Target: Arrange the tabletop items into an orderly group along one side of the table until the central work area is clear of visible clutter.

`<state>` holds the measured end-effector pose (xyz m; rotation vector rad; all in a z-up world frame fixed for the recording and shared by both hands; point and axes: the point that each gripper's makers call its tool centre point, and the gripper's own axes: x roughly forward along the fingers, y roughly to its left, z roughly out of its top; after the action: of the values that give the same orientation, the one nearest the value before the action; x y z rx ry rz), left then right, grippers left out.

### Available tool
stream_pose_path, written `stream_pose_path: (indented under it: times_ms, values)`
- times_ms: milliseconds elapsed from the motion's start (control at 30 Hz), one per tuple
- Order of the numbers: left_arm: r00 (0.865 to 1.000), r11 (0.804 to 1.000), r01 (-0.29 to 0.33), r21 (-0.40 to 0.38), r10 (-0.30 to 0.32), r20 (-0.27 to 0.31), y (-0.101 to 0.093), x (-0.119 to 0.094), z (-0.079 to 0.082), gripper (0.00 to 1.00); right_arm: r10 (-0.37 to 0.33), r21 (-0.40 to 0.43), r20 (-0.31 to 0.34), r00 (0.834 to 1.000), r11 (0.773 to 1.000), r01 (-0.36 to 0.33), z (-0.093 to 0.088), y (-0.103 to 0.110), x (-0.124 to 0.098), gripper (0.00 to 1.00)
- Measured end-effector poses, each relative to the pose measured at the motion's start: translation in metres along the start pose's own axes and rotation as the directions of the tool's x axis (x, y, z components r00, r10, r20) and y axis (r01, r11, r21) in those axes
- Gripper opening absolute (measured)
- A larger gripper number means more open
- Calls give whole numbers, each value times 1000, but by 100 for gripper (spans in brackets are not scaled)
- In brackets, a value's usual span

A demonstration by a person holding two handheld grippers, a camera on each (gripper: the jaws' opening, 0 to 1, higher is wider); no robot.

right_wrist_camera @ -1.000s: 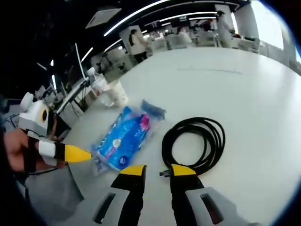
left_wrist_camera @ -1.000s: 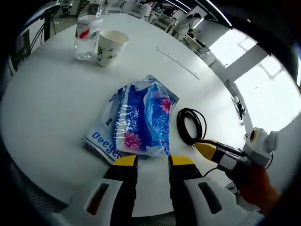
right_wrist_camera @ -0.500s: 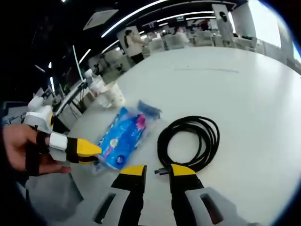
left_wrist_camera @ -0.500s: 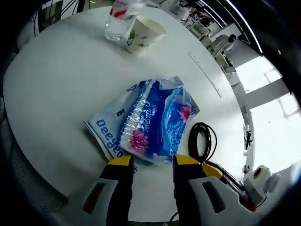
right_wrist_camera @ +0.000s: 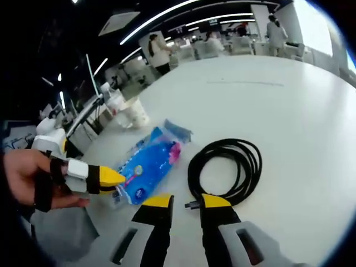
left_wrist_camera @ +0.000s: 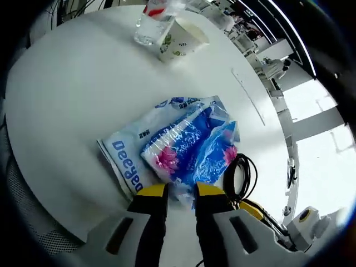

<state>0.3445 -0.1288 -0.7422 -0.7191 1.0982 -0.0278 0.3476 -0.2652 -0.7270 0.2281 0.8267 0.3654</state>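
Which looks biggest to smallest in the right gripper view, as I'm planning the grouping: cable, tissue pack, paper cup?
1. Cable, the coiled loop, spans the most.
2. Tissue pack, slightly less, though the two are close.
3. Paper cup, smallest, but it stands farther from the camera, so this is unsure.

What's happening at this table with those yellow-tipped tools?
A person is tidying a white table with a claw in each hand. The left claw is pinching the edge of a blue tissue pack. The right claw hovers open by a coiled black cable. A paper cup and water bottle stand farther back.
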Motion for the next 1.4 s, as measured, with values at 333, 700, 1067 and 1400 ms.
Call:
stream_pose_path:
  times_ms: [333, 700, 1067, 1400]
  values:
    - [1000, 981, -15, 193, 19, -20, 6, -3, 4, 12, 4, -9, -6, 1000, 1000, -4, 0, 2, 3, 17]
    - [998, 906, -1, 424, 24, -50, 11, -11, 13, 11, 10, -22, -8, 1000, 1000, -10, 3, 4, 3, 17]
    - [998, 798, 26, 602, 17, -65, 15, -18, 14, 10, 29, -40, -39, 999, 999, -30, -4, 13, 6, 18]
    - [999, 732, 31, 680, 7, -53, 21, -21, 27, 9, 44, -41, -45, 998, 998, -46, -1, 24, 13, 19]
